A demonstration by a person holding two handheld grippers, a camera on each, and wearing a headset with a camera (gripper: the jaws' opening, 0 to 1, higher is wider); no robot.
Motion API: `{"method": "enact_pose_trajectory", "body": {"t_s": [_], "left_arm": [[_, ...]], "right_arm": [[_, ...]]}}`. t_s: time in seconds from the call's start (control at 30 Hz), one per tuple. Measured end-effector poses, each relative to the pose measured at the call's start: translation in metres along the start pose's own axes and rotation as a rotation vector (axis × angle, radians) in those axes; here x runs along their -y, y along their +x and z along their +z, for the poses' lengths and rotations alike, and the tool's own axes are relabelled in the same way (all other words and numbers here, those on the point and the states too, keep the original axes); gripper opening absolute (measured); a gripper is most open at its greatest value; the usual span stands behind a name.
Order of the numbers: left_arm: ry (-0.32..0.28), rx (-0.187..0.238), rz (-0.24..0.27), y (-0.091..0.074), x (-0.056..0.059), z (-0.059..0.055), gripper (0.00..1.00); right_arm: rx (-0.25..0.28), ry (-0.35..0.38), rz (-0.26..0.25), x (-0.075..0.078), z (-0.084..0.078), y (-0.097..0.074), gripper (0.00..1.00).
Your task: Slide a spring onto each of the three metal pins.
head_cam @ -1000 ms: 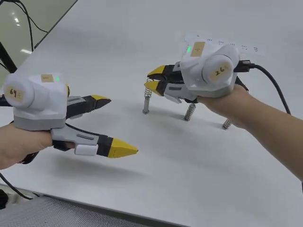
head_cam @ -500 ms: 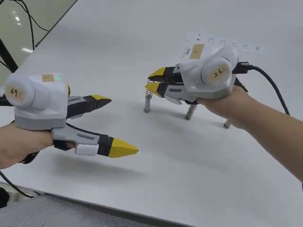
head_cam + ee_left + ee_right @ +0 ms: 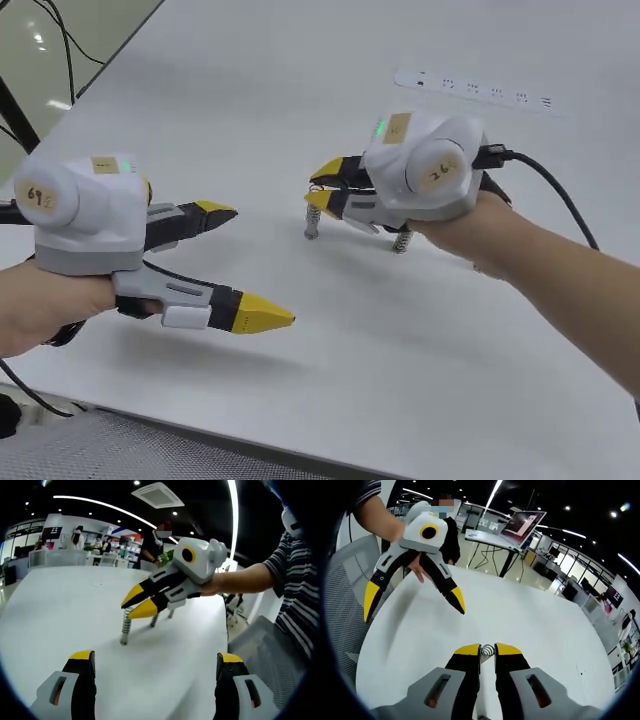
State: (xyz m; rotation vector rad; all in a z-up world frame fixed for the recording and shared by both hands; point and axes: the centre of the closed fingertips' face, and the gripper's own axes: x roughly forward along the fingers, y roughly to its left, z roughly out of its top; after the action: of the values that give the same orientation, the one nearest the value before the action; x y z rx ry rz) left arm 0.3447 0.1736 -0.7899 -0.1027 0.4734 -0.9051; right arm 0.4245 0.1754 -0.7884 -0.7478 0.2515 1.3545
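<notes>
My right gripper [image 3: 322, 186] is shut on the top of a spring [image 3: 313, 222] that sits on the left metal pin. In the right gripper view the spring's coil [image 3: 487, 650] shows between the yellow fingertips [image 3: 468, 650]. A second spring [image 3: 402, 240] stands on the middle pin, just under the right hand. The left gripper view has the held spring [image 3: 125, 626] upright on the white table, with another spring-covered pin [image 3: 153, 621] behind it. My left gripper [image 3: 240, 264] hovers open at the near left, well apart from the pins, with nothing between its jaws.
A white power strip [image 3: 480, 90] lies at the far side of the table [image 3: 400, 380]. The right gripper's black cable [image 3: 550, 190] trails to the right. The table's left edge and a grey mesh seat [image 3: 120, 450] are close to the left hand.
My right gripper has come down and slightly nearer with the spring's top, so the spring sits lower on the left pin. The left gripper has held still.
</notes>
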Motion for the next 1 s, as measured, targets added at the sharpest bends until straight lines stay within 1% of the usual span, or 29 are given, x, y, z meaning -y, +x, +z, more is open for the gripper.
{"method": "enact_pose_trajectory", "body": {"t_s": [0.07,0.17,0.5,0.6,0.67,0.87,1.0], "left_arm": [[0.001,0.003,-0.001,0.001,0.0,0.001,0.98],[-0.001,0.01,0.0,0.002,0.0,0.003,0.98],[0.001,0.008,0.0,0.002,-0.001,0.004,0.98],[0.003,0.008,0.0,0.002,-0.001,0.004,0.98],[0.004,0.006,0.002,0.002,-0.002,0.004,0.98],[0.005,0.003,-0.002,0.003,-0.001,0.005,0.98],[0.006,0.0,-0.002,0.003,-0.001,0.005,0.98]], "right_arm": [[-0.013,-0.022,0.003,-0.002,-0.003,0.002,0.08],[-0.018,-0.03,0.01,-0.006,-0.006,0.003,0.08],[-0.048,-0.03,0.031,-0.013,-0.017,0.01,0.08],[-0.056,-0.025,0.039,-0.015,-0.02,0.012,0.08],[-0.047,-0.011,0.038,-0.015,-0.019,0.012,0.08],[-0.048,0.003,0.039,-0.015,-0.018,0.014,0.08],[-0.048,0.042,0.037,-0.014,-0.018,0.013,0.09]]}}
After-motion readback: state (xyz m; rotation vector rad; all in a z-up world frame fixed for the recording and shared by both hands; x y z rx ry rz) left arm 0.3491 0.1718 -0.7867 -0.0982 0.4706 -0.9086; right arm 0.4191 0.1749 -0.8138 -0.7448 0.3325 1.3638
